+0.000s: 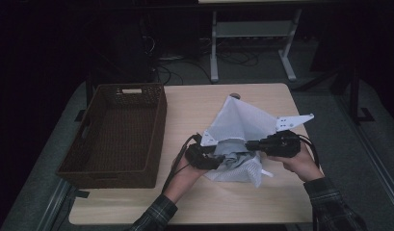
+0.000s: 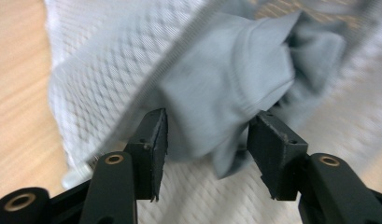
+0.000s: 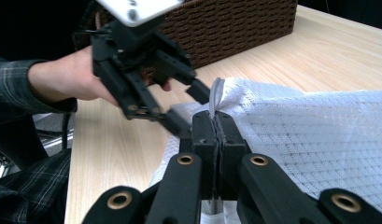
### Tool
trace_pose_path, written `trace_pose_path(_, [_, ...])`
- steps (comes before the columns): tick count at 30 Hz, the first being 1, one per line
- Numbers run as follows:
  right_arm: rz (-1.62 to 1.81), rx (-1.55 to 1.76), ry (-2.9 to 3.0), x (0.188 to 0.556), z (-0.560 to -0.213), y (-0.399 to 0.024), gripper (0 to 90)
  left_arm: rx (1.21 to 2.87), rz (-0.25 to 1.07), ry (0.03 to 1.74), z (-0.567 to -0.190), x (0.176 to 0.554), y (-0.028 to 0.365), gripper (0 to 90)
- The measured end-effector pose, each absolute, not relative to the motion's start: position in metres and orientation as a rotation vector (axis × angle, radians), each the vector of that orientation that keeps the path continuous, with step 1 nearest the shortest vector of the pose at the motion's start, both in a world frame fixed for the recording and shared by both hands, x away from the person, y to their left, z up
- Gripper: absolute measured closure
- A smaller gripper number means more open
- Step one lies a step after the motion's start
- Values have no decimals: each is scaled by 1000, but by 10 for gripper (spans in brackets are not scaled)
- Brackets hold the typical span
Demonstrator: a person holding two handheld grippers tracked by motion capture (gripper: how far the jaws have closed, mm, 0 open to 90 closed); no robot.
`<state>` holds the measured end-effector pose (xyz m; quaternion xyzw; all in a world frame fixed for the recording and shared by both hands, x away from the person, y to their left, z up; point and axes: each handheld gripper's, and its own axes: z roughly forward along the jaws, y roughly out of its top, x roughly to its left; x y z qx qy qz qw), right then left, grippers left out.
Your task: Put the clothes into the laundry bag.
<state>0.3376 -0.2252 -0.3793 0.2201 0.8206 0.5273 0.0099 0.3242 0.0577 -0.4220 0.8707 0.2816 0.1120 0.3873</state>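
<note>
White mesh laundry bag [image 1: 242,122], zip edge pinched by right tongs [image 3: 219,128]; left tongs [image 2: 207,140] spread around grey cloth garment [image 2: 235,88], pads not pressing; pale wooden counter [image 1: 194,103].

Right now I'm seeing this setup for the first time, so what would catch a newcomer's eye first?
The white mesh bag stands out, pulled up into a peak on the right half of the table, with grey cloth bunched at its near opening. The right gripper is shut on the bag's zippered edge, while the left gripper has its fingers apart on either side of the grey cloth. A dark woven basket sits on the table's left side.
</note>
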Motion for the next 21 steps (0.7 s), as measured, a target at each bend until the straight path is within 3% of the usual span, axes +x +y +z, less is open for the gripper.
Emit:
trace_pose_path(8, [1631, 696, 2578, 339, -384, -223, 879, 2275, 211, 642, -434, 318, 50, 431])
trace_pose_path(15, [1561, 745, 2586, 342, -393, -227, 852, 2302, 231, 595, -436, 331, 25, 777])
trace_pose_path(21, [1536, 805, 2545, 342, -397, -233, 633, 2293, 218, 608, -442, 340, 11, 816])
